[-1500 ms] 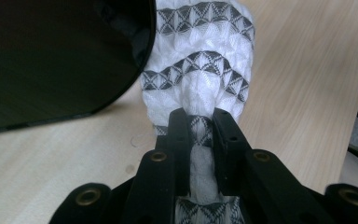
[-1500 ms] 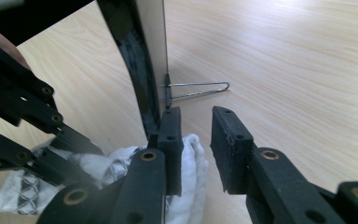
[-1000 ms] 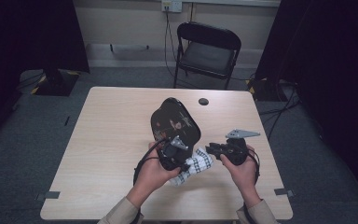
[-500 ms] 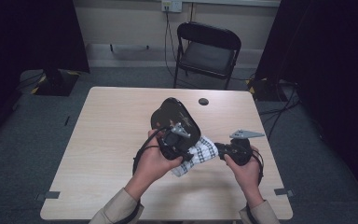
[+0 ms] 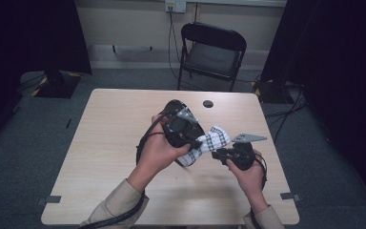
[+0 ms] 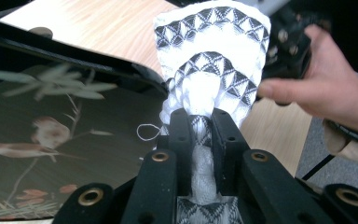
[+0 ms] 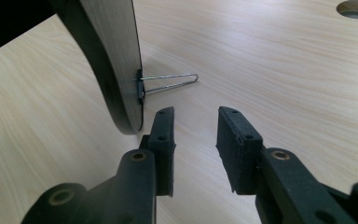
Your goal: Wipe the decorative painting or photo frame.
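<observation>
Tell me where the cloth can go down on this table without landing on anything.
The table's whole left half is bare, from the left edge to the dark tray. The near strip in front of both hands is bare too. The middle is crowded: the left gripper clamps the cloth there, with the right gripper beside it, jaws empty.

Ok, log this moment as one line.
left gripper: shut on cloth, lifted over tray | right gripper: jaws just opening, nothing between them, low over table beside tray
</observation>
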Motion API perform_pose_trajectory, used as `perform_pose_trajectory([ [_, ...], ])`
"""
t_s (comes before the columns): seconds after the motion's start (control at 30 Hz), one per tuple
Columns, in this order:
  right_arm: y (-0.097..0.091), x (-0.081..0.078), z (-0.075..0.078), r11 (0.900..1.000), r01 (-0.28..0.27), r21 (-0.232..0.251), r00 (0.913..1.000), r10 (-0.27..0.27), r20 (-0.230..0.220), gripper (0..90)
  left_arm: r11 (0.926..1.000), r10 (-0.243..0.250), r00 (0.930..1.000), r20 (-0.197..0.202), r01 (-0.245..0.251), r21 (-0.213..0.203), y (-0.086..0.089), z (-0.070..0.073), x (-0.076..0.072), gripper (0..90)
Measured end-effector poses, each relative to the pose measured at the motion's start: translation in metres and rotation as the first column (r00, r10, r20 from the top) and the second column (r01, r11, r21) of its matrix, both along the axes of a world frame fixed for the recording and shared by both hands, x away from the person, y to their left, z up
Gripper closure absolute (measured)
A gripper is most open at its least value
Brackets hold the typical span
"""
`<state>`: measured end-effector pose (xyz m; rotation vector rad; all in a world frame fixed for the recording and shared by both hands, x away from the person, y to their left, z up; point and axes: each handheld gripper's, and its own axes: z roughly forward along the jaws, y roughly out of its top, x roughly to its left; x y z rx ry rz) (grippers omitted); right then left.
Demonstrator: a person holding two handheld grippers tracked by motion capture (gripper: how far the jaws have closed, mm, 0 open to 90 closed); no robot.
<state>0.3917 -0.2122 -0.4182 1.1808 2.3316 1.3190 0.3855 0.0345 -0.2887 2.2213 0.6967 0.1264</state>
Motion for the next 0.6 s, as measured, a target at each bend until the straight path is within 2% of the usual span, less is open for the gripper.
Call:
perform_pose_trajectory([
  [0.27,0.007,-0.002,0.0,0.9995,-0.032,-0.002,0.9995,0.032,-0.002,65.5,0.9993,0.031,0.9992,0.023,-0.032,0.018,0.004,0.023,0.008,80.5],
  [0.6,0.014,-0.003,0.0,0.9979,-0.062,-0.018,0.9981,0.062,0.001,63.0,0.9958,0.089,0.9958,0.021,-0.089,0.02,0.016,0.036,0.025,80.5],
])
